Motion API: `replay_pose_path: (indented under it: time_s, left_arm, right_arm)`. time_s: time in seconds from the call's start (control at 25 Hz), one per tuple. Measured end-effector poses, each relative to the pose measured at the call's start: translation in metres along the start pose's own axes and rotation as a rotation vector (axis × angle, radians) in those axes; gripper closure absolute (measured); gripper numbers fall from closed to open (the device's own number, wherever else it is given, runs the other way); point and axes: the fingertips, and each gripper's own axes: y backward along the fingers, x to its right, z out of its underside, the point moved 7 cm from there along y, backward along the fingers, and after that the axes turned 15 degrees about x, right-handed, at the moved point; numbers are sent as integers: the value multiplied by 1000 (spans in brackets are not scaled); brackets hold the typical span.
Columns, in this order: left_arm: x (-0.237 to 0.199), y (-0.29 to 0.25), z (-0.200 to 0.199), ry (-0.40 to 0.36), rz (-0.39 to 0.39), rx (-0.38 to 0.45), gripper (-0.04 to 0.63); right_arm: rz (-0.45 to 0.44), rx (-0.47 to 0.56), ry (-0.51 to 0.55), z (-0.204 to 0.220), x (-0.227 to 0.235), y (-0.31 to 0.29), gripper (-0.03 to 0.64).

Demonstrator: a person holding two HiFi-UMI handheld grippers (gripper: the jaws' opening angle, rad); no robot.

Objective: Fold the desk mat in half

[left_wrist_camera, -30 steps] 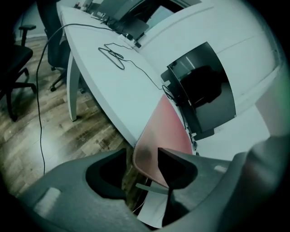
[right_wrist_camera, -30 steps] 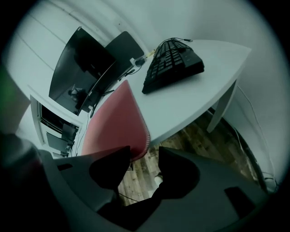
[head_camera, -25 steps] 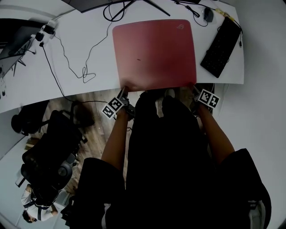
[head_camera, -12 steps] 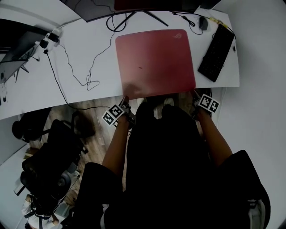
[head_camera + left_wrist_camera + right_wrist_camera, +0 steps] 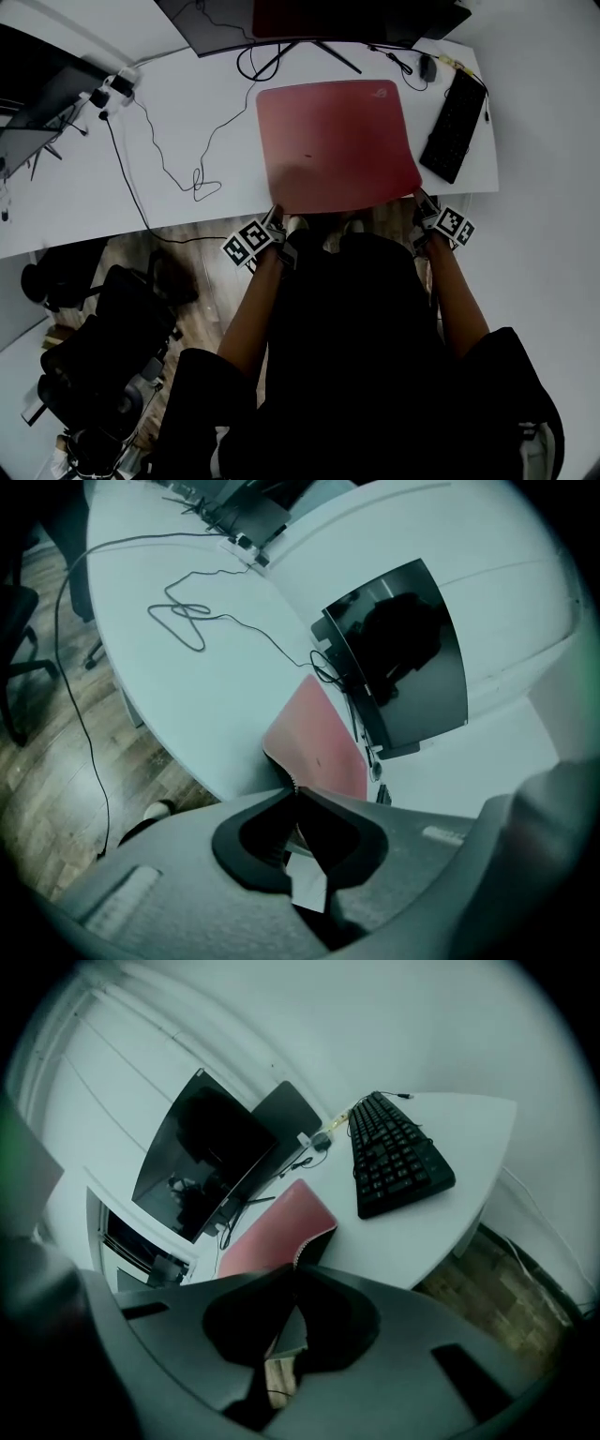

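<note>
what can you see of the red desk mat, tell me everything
The desk mat is a thin red rectangle with rounded corners, a stitched edge, a dark underside and a small logo at its far right corner. It lies unfolded on the white desk, a keyboard at its right. The left gripper and right gripper are each shut on a near corner, lifting it slightly.
</note>
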Motion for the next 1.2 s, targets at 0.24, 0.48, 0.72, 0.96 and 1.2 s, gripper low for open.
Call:
replay_pose_path:
  time_s: [0.24,0.48,0.72,0.96,1.2]
  left_arm:
    - [19,-2,-20,-33,27,-6,565]
    - [49,-6,-43,-166,77,42,565]
    - [63,-21,-63,-127,63,78,565]
    - [68,-38,-76,-39,22,98,565]
    - [80,-63,-89,-72,3,136,565]
  right_arm:
    - [-15,103,-48,-23,-16,-2,601]
    - [-58,128,-69,-41,-29,-12,601]
    - [-111,131,-100,-58,-34,-33,601]
    - [-146,131,-150,-73,-34,-60,601]
    - [-168,115,-163,-85,-34,-90,601]
